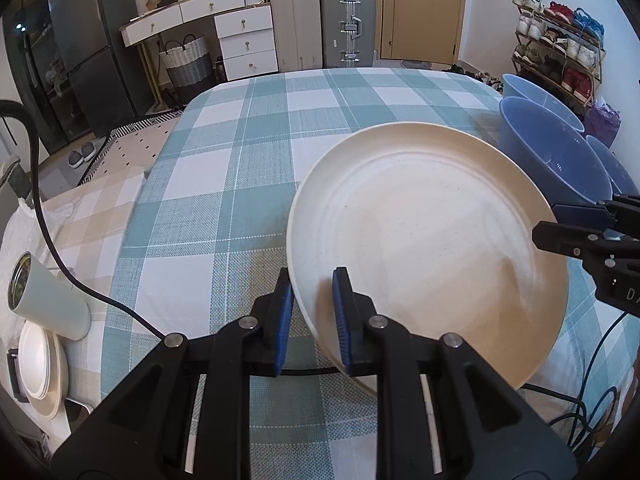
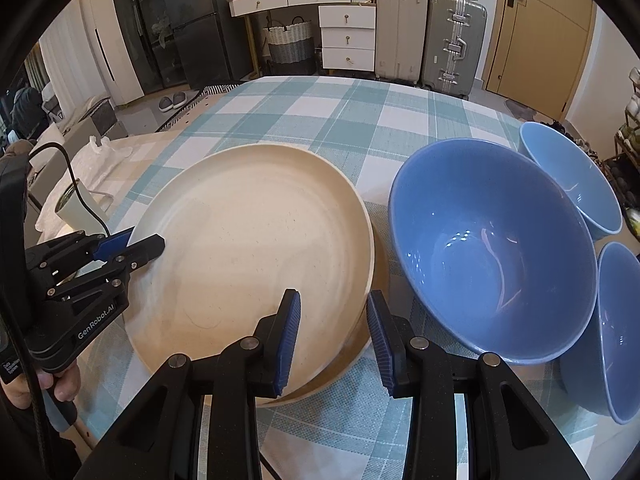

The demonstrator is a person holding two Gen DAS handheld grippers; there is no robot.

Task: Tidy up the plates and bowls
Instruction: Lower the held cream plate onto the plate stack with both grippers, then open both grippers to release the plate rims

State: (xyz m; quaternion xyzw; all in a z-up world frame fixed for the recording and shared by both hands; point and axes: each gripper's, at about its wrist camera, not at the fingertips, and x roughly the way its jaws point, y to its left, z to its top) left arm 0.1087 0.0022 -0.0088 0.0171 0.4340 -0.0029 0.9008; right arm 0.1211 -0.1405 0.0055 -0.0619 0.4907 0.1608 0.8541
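Note:
A cream plate (image 1: pixel 432 248) is tilted up off the checked tablecloth; it also shows in the right wrist view (image 2: pixel 248 256), with a second cream plate (image 2: pixel 352 364) under it. My left gripper (image 1: pixel 314 320) has its jaws astride the plate's left rim, pads close on it. My right gripper (image 2: pixel 334 344) is open, its jaws astride the plate's right rim without pressing it. Three blue bowls stand to the right: a large one (image 2: pixel 492 248), one behind (image 2: pixel 568 176), one at the edge (image 2: pixel 616 332).
A stack of white plates (image 1: pixel 38 364) and a pale tumbler (image 1: pixel 48 296) lie on the beige cloth at the left. Black cables (image 1: pixel 80 292) cross the table (image 1: pixel 260 184). Suitcases, drawers and a shoe rack stand beyond the table.

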